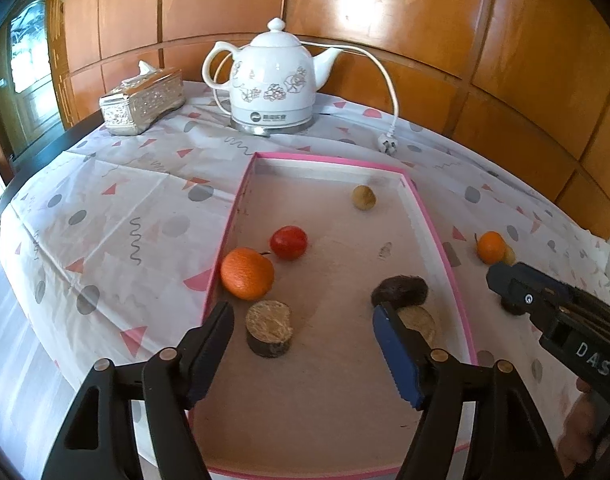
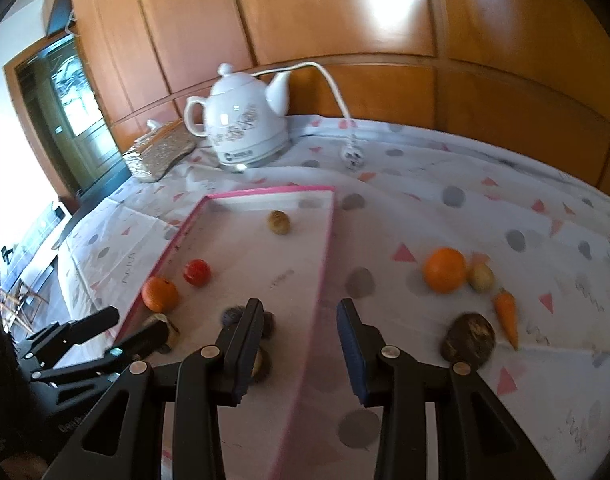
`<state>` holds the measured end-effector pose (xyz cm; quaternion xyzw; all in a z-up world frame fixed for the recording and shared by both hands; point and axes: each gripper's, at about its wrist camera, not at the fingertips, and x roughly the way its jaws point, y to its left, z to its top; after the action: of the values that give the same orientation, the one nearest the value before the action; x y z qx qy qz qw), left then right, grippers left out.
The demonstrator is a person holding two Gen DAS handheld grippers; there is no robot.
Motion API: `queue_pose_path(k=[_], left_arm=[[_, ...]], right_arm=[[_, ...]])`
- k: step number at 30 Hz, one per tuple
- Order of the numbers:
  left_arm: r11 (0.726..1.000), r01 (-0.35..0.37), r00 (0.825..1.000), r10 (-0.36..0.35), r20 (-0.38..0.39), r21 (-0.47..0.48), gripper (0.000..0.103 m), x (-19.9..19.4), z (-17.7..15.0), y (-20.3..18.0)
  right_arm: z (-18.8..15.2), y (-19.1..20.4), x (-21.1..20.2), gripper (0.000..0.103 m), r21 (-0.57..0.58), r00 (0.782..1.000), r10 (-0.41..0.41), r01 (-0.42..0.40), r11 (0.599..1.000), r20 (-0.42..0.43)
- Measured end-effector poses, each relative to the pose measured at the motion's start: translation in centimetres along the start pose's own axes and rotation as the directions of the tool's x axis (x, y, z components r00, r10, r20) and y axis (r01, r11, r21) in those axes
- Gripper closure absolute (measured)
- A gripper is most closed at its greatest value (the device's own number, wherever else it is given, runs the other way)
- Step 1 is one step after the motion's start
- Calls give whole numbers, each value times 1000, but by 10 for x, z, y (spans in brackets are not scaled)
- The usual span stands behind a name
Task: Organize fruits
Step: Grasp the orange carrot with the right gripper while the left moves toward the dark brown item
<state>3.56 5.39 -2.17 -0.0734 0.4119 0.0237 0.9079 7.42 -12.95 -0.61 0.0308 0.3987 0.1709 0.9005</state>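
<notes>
"DAS" reads in white on my right gripper [image 1: 505,280]. Both jaw pairs stand apart, gripping nothing: my left gripper [image 1: 305,320] wide over the pink tray [image 1: 437,236], my right narrower over its right edge. Five pieces lie in the tray; an orange [image 2: 444,270], carrot [image 2: 507,314] and two others lie right of it.

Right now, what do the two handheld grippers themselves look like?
Both are black plastic clamp-style tools. The left gripper has two long angled fingers with blue ridged pads and round metal pivot pins. The right gripper matches it, and from the left wrist view its body bears white lettering reading DAS.
</notes>
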Motion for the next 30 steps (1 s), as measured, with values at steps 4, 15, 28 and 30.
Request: queue_pose_path(k=[4,15,28,30], left_arm=[[1000,17,1000,-17,4,20,27,-2,-2,-7],[996,58,998,-59,1,73,27,-4,-5,-30],[982,120,993,-120,-14,143,27,-5,-4,-58],[980,132,991,-131,-17,152,27,-4,-4,-63]], right_arm=[[-10,-20,-5,65,45,1000,-30,30,999,-6],[-41,-95,-26,65,203,987,-154,158,966,-36],[-47,-124,-27,66,228,975,-216,221,948,-47],[-44,-126,-26,67,220,973,-227,232,947,-48]])
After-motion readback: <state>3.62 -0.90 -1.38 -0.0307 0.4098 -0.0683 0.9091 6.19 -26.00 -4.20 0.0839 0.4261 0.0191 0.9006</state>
